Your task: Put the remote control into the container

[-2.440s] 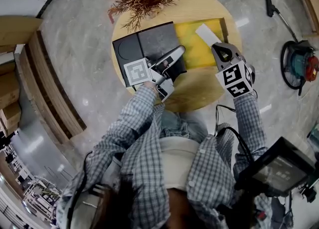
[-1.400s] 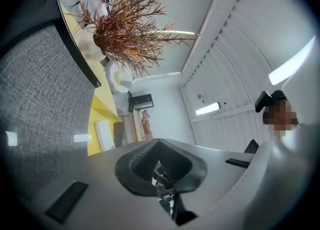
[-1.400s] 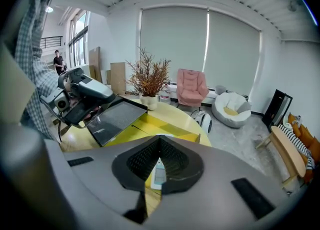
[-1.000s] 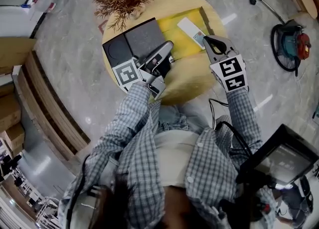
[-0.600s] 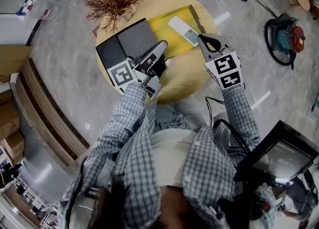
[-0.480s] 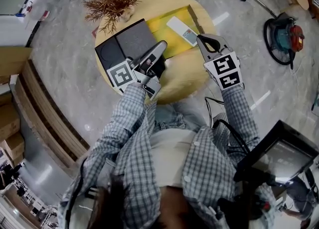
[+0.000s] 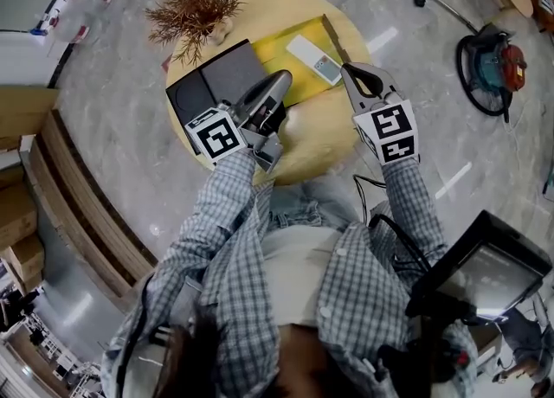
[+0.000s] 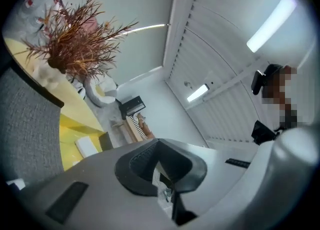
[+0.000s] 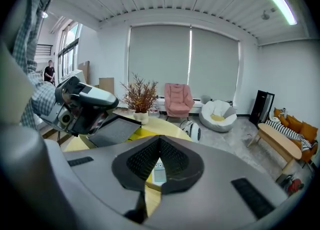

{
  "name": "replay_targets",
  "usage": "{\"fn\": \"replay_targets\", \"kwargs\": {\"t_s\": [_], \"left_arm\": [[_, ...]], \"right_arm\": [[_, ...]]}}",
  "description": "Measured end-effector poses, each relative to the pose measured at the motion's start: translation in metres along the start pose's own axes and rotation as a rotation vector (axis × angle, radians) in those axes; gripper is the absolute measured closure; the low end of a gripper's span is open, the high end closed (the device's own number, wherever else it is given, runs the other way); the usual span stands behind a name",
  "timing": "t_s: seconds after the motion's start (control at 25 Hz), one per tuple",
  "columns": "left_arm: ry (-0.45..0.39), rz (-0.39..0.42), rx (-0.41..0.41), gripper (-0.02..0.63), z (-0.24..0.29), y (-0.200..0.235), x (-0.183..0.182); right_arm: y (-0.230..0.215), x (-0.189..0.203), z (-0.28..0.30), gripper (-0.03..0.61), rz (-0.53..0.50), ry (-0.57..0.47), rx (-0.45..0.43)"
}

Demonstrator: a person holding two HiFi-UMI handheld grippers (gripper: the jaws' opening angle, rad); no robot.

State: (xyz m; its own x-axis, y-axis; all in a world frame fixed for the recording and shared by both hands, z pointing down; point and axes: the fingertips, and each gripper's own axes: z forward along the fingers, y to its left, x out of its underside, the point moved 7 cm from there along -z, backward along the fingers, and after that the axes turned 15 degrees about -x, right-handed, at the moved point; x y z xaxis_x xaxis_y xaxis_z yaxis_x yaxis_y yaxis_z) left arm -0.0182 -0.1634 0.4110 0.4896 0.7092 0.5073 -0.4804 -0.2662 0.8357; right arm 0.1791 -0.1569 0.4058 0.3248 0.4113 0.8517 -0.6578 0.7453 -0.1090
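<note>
The white remote control (image 7: pixel 314 59) lies flat inside the yellow container (image 7: pixel 281 40) on the round wooden table (image 7: pixel 325 132). My right gripper (image 7: pixel 347 70) hovers just right of the remote, shut and empty. In the right gripper view the remote (image 9: pixel 159 172) shows below the closed right gripper (image 9: pixel 160 143). My left gripper (image 7: pixel 280 81) is shut and empty over the near edge of the dark grey tray (image 7: pixel 216 76), beside the container. The left gripper view shows the left gripper (image 8: pixel 159 150) tilted upward, with the remote (image 8: pixel 87 145) and container (image 8: pixel 70 130) low on the left.
A dried plant in a vase (image 7: pixel 195 7) stands at the table's far left. A vacuum cleaner (image 7: pixel 495 59) sits on the floor to the right, wooden benches (image 7: pixel 82 180) to the left. A pink chair (image 9: pixel 179 101) and white beanbag (image 9: pixel 217 114) lie beyond the table.
The right gripper has drawn back a little from the remote's end, which stays in the container. The left gripper has risen slightly and tilted upward.
</note>
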Motion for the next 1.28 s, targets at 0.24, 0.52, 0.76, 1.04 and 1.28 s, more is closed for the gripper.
{"fn": "replay_targets", "kwargs": {"t_s": [0.24,0.52,0.76,1.04,1.28], "left_arm": [[-0.031,0.257,0.001,0.606,0.005,-0.021,-0.008],[-0.09,0.446,0.001,0.606,0.006,-0.048,-0.013],[-0.09,0.62,-0.002,0.606,0.002,-0.076,-0.002],[-0.106,0.731,0.012,0.606,-0.003,-0.092,-0.003],[-0.123,0.774,0.037,0.606,-0.007,-0.105,-0.009]], "right_arm": [[0.004,-0.007,-0.009,0.577,0.056,-0.102,0.026],[0.012,-0.019,-0.024,0.577,0.045,-0.184,0.055],[0.02,-0.021,-0.046,0.577,0.05,-0.213,0.078],[0.027,-0.034,-0.06,0.577,0.023,-0.272,0.131],[0.036,-0.051,-0.067,0.577,-0.011,-0.31,0.133]]}}
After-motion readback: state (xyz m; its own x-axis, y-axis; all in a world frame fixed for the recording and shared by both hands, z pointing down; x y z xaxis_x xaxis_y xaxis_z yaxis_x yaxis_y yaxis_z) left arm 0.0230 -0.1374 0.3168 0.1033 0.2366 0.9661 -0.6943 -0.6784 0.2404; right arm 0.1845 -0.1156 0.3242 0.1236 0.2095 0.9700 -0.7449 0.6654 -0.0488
